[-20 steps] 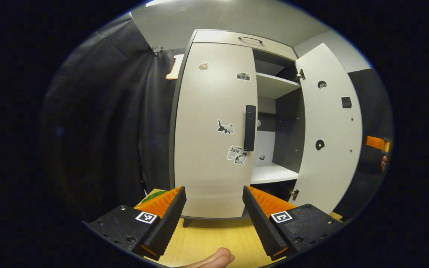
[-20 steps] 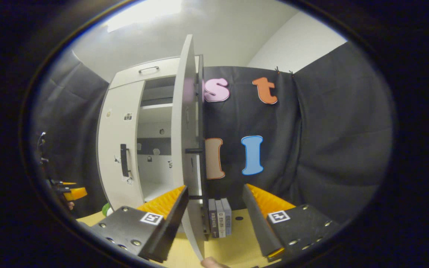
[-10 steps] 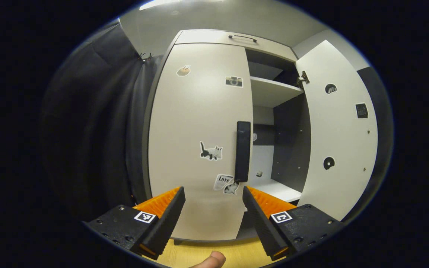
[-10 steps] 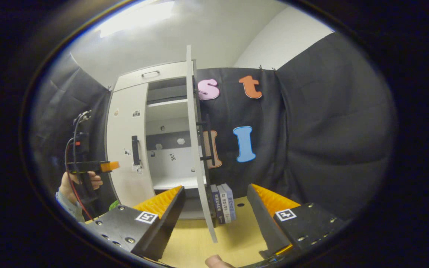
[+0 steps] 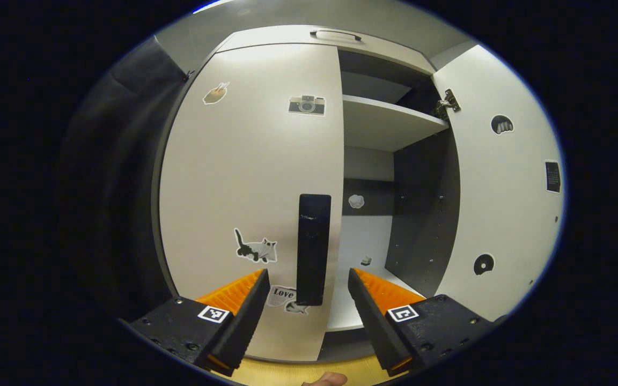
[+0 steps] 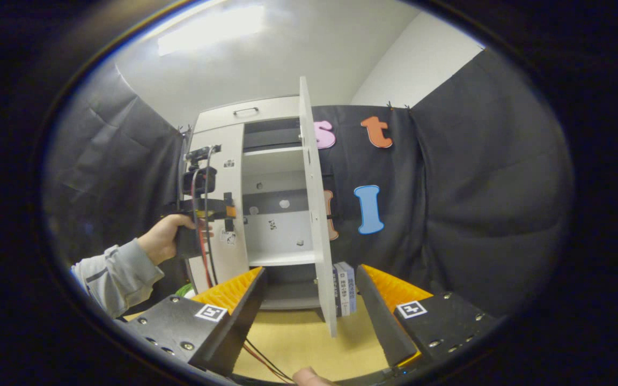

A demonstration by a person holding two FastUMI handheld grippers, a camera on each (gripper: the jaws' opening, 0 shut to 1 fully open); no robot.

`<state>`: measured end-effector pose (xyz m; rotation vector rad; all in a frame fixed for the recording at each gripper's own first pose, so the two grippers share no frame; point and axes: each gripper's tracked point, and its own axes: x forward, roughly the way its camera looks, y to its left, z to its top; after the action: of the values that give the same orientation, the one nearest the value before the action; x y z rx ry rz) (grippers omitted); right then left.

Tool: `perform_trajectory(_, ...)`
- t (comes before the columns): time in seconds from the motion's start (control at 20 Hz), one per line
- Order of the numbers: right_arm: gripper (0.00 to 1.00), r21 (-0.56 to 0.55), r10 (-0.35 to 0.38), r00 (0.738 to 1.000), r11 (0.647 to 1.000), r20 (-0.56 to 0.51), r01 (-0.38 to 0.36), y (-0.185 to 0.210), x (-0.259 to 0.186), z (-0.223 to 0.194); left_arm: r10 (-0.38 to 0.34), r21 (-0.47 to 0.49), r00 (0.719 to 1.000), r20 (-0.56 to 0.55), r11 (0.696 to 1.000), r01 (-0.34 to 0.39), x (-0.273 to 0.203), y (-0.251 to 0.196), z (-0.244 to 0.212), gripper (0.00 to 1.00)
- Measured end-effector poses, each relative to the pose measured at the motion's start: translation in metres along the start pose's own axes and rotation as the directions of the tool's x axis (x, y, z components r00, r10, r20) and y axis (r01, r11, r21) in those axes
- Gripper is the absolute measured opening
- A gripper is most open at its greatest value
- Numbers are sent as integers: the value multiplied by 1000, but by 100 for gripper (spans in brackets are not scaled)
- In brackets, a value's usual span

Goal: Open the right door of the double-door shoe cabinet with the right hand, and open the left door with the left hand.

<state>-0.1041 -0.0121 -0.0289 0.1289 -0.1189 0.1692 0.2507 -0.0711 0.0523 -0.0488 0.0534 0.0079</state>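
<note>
Dead ahead of left tool (image 5: 308,300), fingers apart: black handle (image 5: 313,249) on shut left door (image 5: 244,177). Rigid bar, light hinged panel; clamp mid-bar. Right tool (image 6: 306,305) apart, empty.

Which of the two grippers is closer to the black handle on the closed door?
Left. The left gripper sits just short of the black handle, jaws open either side. The right gripper hangs back beyond the open right door.
</note>
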Motion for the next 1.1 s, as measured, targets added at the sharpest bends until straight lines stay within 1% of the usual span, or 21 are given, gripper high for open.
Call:
perform_trajectory(0.05, 98, -2, -3, 1000, 1000, 5, 3, 1, -5, 0, 9, -2, 1000, -2, 1000, -9, 8, 0, 1, 89)
perform_trajectory(0.1, 98, 0, -9, 1000, 1000, 9, 9, 0, -7, 0, 17, 1, 1000, -3, 1000, -17, 16, 0, 1, 84)
perform_trajectory(0.15, 99, 5, -12, 1000, 1000, 13, 12, -1, -8, 0, 33, 18, 999, 0, 999, -33, 23, 2, 1, 86)
perform_trajectory(0.25, 99, 18, -11, 1000, 1000, 15, 10, -2, -10, -2, 57, 45, 998, -2, 997, -56, 36, 5, 0, 82)
perform_trajectory(0.3, 99, 21, -9, 1000, 1000, 12, 9, -1, -9, -3, 72, 48, 997, -12, 996, -71, 35, 7, -1, 76)
perform_trajectory(0.35, 99, 21, -9, 1000, 1000, 9, 9, -2, -10, -5, 73, 40, 997, 10, 997, -73, 37, 6, 4, 74)
perform_trajectory(0.45, 99, 19, -8, 1000, 1000, 5, 7, -1, -10, -9, 76, 59, 996, 48, 995, -79, 37, 3, 15, 70)
perform_trajectory(0.5, 99, 16, -3, 1000, 1000, -2, 3, 0, -9, -12, 81, 69, 995, 66, 994, -86, 38, 3, 20, 54)
perform_trajectory(0.55, 98, 15, -2, 1000, 1000, -7, 2, 1, -10, -14, 85, 56, 995, 58, 995, -88, 38, 4, 17, 47)
perform_trajectory(0.6, 99, 16, -4, 1000, 1000, -11, 4, 0, -10, -15, 85, 45, 995, 58, 995, -88, 37, 4, 18, 36)
perform_trajectory(0.75, 99, 14, -2, 1000, 1000, -6, 2, 0, -13, -11, 79, 83, 996, 43, 993, -82, 37, 5, 16, 33)
perform_trajectory(0.8, 99, 13, -8, 1000, 1000, -4, 8, -1, -12, -11, 74, 88, 996, 39, 993, -77, 37, 5, 16, 29)
perform_trajectory(0.9, 99, 5, -17, 1000, 1000, -10, 17, -3, -12, -14, 66, 97, 997, 32, 993, -69, 36, 5, 15, 25)
perform_trajectory(1.1, 99, 5, -32, 999, 999, -37, 32, -6, -5, -20, 45, 88, 999, 3, 995, -45, 29, 5, 15, 23)
